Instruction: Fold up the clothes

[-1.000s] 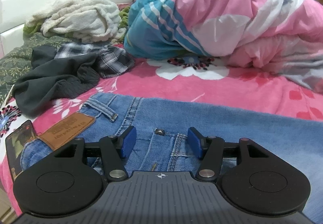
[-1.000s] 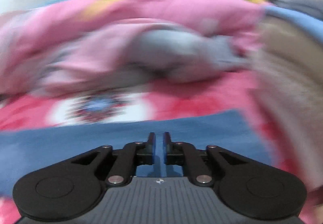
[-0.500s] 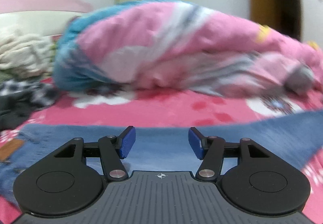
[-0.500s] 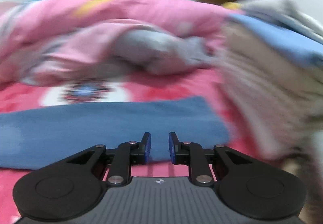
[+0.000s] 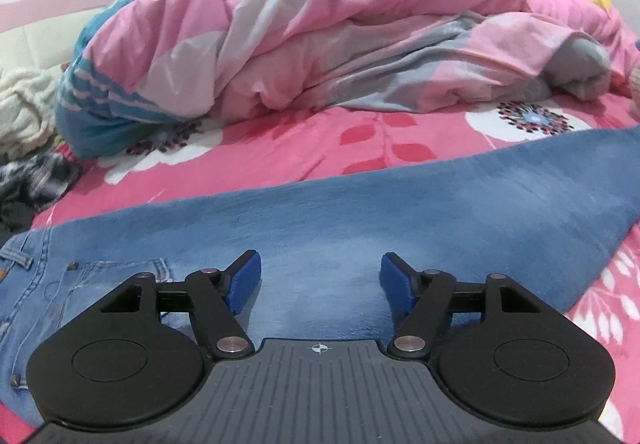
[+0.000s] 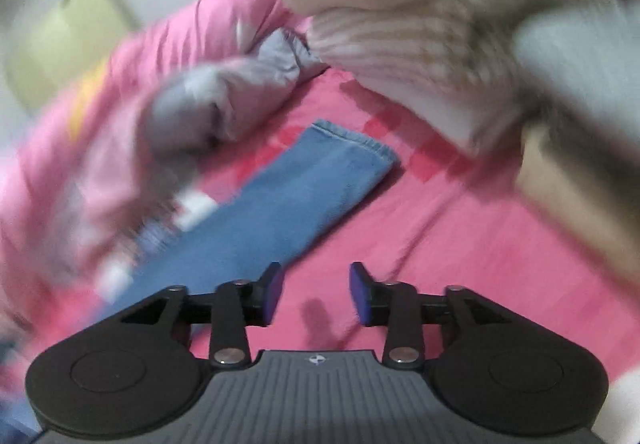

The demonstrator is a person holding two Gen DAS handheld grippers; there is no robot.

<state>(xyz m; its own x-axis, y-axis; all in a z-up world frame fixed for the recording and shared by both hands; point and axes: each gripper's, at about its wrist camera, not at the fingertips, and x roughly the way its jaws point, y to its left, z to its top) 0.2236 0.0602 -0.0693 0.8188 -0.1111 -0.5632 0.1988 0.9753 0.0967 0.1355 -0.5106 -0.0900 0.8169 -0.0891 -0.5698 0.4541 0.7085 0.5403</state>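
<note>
Denim fills the near half of the left wrist view: the jeans [image 5: 360, 220] lie flat across the pink flowered bedsheet [image 5: 360, 140], waistband and pocket at the near left, the legs running off to the far right. Beyond them a pink and blue quilt [image 5: 320, 44] is heaped along the far side, with a cream knit [image 5: 24, 104] and a plaid shirt [image 5: 36, 176] at the far left. The left gripper [image 5: 320, 280] hovers over the thigh area; its jaws have just been opening and stand wide apart, with nothing between the pads.

From the right wrist view, which is blurred, the hem end of the jeans [image 6: 320, 180] stretches away to the far middle, a stack of folded clothes [image 6: 440, 36] beyond it on the right. The right gripper [image 6: 316, 292] sits just beside the near edge of the leg, over bare sheet; its jaws have just been opening, are partly apart, and hold nothing.

Judging by this, the jeans are laid out lengthwise and the next fold is being set up. That likely calls for the right gripper to reach the hem and pinch both layers, while the left one pins or grips the waist end.
</note>
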